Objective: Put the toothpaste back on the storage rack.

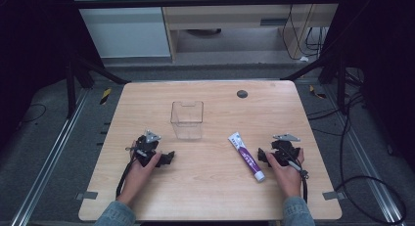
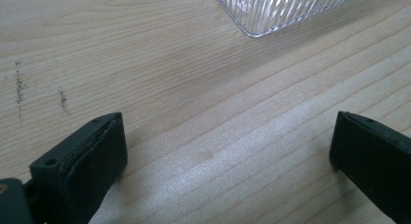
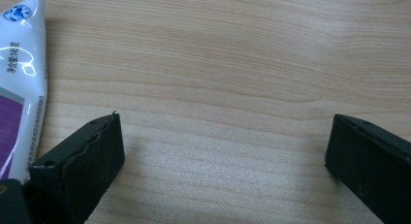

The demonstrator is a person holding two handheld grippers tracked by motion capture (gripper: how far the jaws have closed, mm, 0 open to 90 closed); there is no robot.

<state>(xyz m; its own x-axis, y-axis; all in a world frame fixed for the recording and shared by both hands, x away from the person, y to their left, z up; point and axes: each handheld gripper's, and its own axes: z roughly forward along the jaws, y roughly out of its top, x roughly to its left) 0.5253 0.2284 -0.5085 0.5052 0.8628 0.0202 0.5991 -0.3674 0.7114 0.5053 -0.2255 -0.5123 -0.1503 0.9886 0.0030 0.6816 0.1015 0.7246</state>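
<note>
Tube: we see a white and purple toothpaste tube (image 1: 246, 156) lying flat right of centre, cap toward us.
Container: a clear ribbed plastic box (image 1: 187, 120) stands upright mid-table.
Left gripper (image 1: 169, 157): resting near-left, jaws spread, empty.
Right gripper (image 1: 262, 156): just right of the tube, jaws spread, empty.

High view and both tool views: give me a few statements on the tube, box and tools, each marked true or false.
1. The tube lies flat on the table. True.
2. The clear box holds the tube. False: the box is empty; the tube lies to its right.
3. The right tool is open with nothing between its jaws. True.
4. The left tool is shut on the box. False: it is open, short of the box.
5. The tube's cap points toward the person. True.
</note>
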